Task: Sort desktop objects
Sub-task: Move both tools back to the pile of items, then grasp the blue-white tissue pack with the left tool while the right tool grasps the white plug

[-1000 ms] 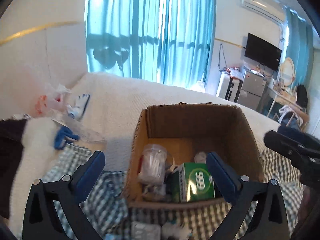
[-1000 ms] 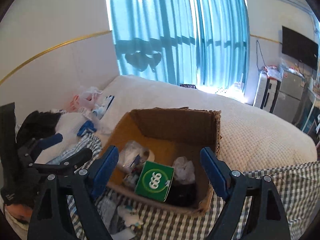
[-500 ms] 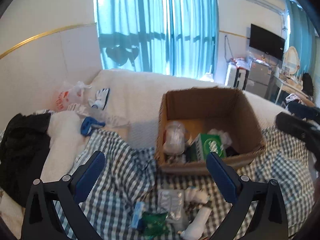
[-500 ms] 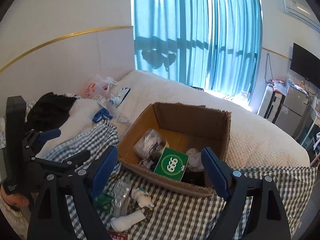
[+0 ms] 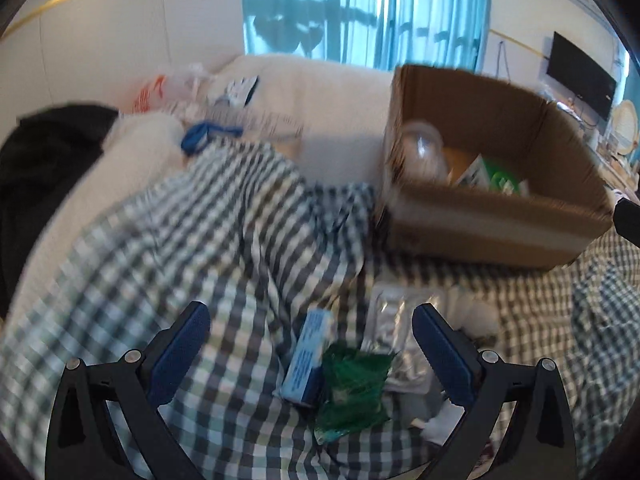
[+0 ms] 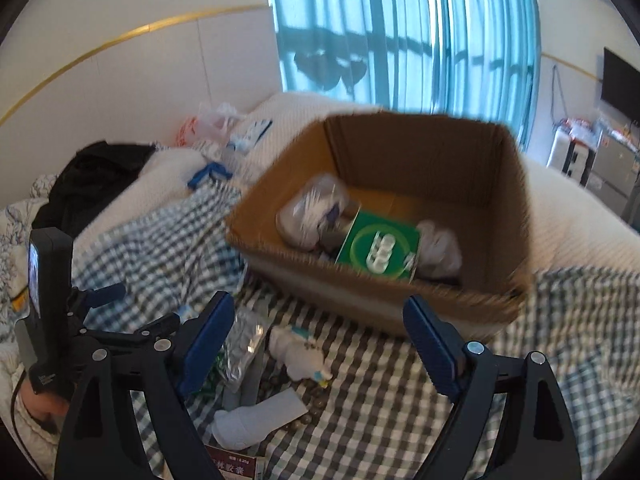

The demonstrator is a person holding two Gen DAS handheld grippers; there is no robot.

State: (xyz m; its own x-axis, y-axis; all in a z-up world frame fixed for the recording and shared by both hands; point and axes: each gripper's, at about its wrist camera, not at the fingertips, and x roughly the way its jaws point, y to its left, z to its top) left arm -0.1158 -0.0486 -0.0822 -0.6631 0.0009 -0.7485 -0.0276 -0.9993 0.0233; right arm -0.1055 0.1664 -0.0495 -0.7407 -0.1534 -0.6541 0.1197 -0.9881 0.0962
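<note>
A brown cardboard box stands on a checked cloth. It holds a green carton, a clear bag and a white wad. In front of it lie a white bottle, a white tube, a foil pack and small beads. My right gripper hangs open above these, holding nothing. My left gripper is open too, over a light blue box, a green packet and the foil pack. The box shows at upper right.
A black garment, a blue clip and a plastic bag lie on the white bedding at left. Blue curtains hang behind the bed. A dark red booklet lies at the near edge.
Both grippers have sunk and drawn back from the cardboard box. The loose items on the checked cloth have come into view beneath them. Both stayed open.
</note>
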